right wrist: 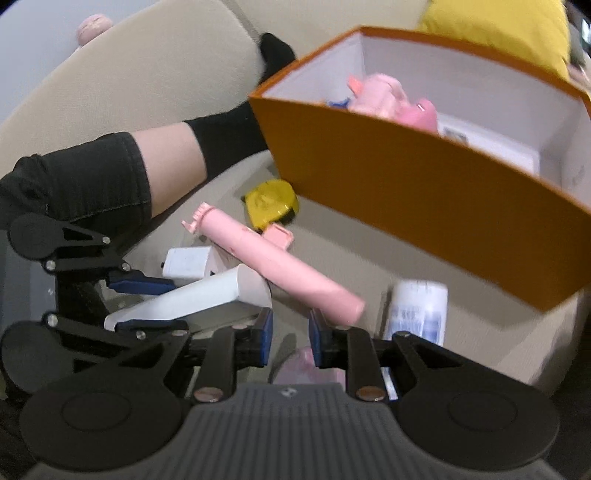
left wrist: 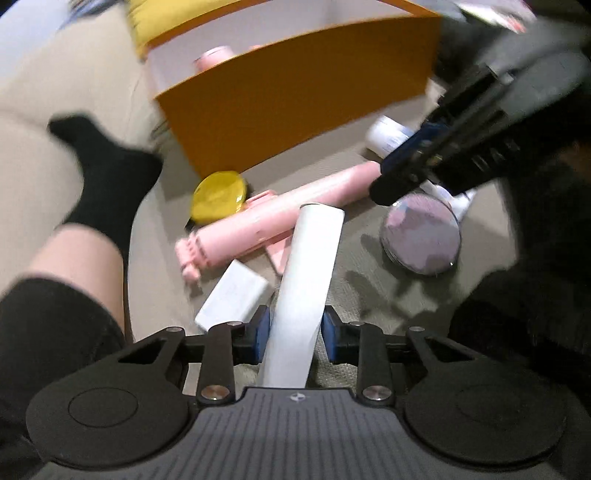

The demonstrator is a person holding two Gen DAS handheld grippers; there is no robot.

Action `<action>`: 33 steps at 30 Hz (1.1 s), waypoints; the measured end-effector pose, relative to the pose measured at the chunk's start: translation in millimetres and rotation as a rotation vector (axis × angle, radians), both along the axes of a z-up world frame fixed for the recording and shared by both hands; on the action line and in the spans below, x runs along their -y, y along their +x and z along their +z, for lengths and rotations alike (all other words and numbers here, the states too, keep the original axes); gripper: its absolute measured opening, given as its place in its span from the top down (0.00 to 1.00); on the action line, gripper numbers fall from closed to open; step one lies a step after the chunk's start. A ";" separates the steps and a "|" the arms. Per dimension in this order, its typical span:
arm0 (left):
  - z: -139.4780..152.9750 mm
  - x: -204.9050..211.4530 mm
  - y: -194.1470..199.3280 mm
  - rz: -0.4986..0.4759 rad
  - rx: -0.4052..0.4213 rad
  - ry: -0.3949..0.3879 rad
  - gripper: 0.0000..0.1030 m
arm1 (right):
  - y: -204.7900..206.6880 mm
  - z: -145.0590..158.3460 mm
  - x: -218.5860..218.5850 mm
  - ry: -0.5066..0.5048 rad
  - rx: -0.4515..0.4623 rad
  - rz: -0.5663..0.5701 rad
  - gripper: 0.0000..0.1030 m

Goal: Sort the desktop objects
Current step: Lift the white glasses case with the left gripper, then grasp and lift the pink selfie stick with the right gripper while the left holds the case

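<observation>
My left gripper (left wrist: 295, 328) is shut on a white tube (left wrist: 310, 273) and holds it above the beige surface. The same tube (right wrist: 192, 295) shows in the right wrist view between the left gripper's fingers (right wrist: 147, 286). My right gripper (right wrist: 291, 334) is open and empty, just above a round lilac tin (right wrist: 306, 365) and beside the end of a pink stick device (right wrist: 280, 269). The right gripper (left wrist: 424, 162) also shows in the left wrist view above the tin (left wrist: 421, 236). The orange box (right wrist: 424, 184) holds a pink plush (right wrist: 388, 99).
A yellow round tape measure (left wrist: 218, 197), a white block (left wrist: 232, 299) and a white labelled bottle (right wrist: 417, 310) lie around the pink stick (left wrist: 280, 218). The person's leg with a black sock (left wrist: 107, 181) lies at the left. A yellow cushion (right wrist: 498, 29) is behind the box.
</observation>
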State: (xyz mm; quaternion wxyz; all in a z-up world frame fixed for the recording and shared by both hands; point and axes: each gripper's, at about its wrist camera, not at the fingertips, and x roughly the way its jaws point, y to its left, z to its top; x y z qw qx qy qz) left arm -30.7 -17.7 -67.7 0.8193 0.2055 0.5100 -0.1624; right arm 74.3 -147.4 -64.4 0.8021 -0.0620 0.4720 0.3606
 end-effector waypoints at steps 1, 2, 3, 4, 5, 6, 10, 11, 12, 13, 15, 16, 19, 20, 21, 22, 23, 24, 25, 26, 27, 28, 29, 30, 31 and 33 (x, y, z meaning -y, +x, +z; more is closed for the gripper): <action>1.3 0.7 -3.9 0.012 -0.003 -0.013 0.66 | 0.9 1.7 -3.6 0.000 0.011 0.020 0.77; 0.1 5.9 -1.0 0.017 -0.001 -0.017 0.66 | 2.0 3.2 -6.6 0.001 0.020 0.041 0.77; 1.9 3.4 -5.8 0.018 0.003 -0.011 0.65 | 2.6 3.8 -10.3 0.000 0.029 0.063 0.77; -5.7 3.3 6.1 0.015 0.007 0.000 0.65 | 2.9 3.5 -14.9 -0.004 0.039 0.084 0.77; -11.4 3.4 11.8 0.013 0.010 0.009 0.65 | 2.9 2.6 -19.8 -0.013 0.054 0.106 0.75; -12.8 2.1 10.7 0.013 0.012 0.020 0.64 | 2.1 2.1 -23.9 -0.025 0.078 0.126 0.74; -8.4 -6.3 -0.5 0.021 0.015 0.037 0.64 | 0.0 7.3 -32.6 -0.088 0.176 0.222 0.59; -1.2 -10.3 4.5 0.025 0.012 0.033 0.64 | 0.5 8.8 -33.3 -0.092 0.183 0.245 0.59; -0.9 -13.0 6.0 0.033 0.009 0.025 0.65 | 0.7 10.8 -34.2 -0.092 0.190 0.269 0.59; 2.5 -16.4 6.2 0.053 0.006 0.010 0.66 | 0.7 12.5 -35.6 -0.093 0.205 0.295 0.59; 8.1 -25.8 8.1 0.102 -0.006 -0.033 0.66 | -0.6 15.9 -38.2 -0.089 0.245 0.343 0.58; 9.9 -31.2 9.7 0.130 -0.010 -0.057 0.66 | -1.2 18.4 -39.3 -0.082 0.265 0.362 0.58; 18.1 -40.0 9.6 0.180 0.031 -0.080 0.67 | -0.4 23.7 -44.1 -0.083 0.300 0.399 0.57; 25.3 -42.6 7.7 0.199 0.050 -0.088 0.68 | -0.8 21.5 -47.2 -0.103 0.306 0.410 0.57; 31.0 -47.2 7.8 0.224 0.055 -0.105 0.68 | -1.6 18.9 -49.0 -0.120 0.315 0.418 0.57; 36.3 -53.2 8.0 0.251 0.051 -0.133 0.68 | -2.1 15.8 -50.5 -0.131 0.319 0.426 0.57; 39.1 -59.1 8.4 0.270 0.042 -0.164 0.68 | -2.0 11.8 -52.7 -0.141 0.313 0.431 0.57; 40.0 -64.9 9.3 0.289 0.033 -0.195 0.68 | -2.2 8.0 -55.4 -0.151 0.306 0.435 0.57; 39.8 -69.5 10.1 0.309 0.026 -0.219 0.68 | -4.0 2.9 -59.5 -0.161 0.306 0.445 0.57; 40.3 -73.0 10.1 0.326 0.022 -0.239 0.68 | -5.4 -1.1 -63.2 -0.166 0.309 0.455 0.57; 40.9 -75.5 9.8 0.339 0.021 -0.255 0.68 | -6.8 -4.8 -66.9 -0.169 0.311 0.463 0.58; 42.0 -77.4 8.9 0.354 0.024 -0.269 0.68 | -8.2 -9.3 -71.8 -0.177 0.321 0.467 0.59; 42.4 -78.9 8.7 0.366 0.028 -0.279 0.68 | -8.9 -13.0 -75.9 -0.187 0.334 0.465 0.59; 42.5 -80.1 8.7 0.377 0.033 -0.288 0.68 | -9.5 -17.4 -80.2 -0.201 0.352 0.459 0.61; 43.4 -81.5 8.3 0.389 0.041 -0.295 0.69 | -9.8 -21.2 -84.7 -0.226 0.371 0.448 0.69; 44.1 -85.7 9.0 0.413 0.052 -0.312 0.68 | -8.6 -26.1 -90.1 -0.266 0.387 0.422 0.75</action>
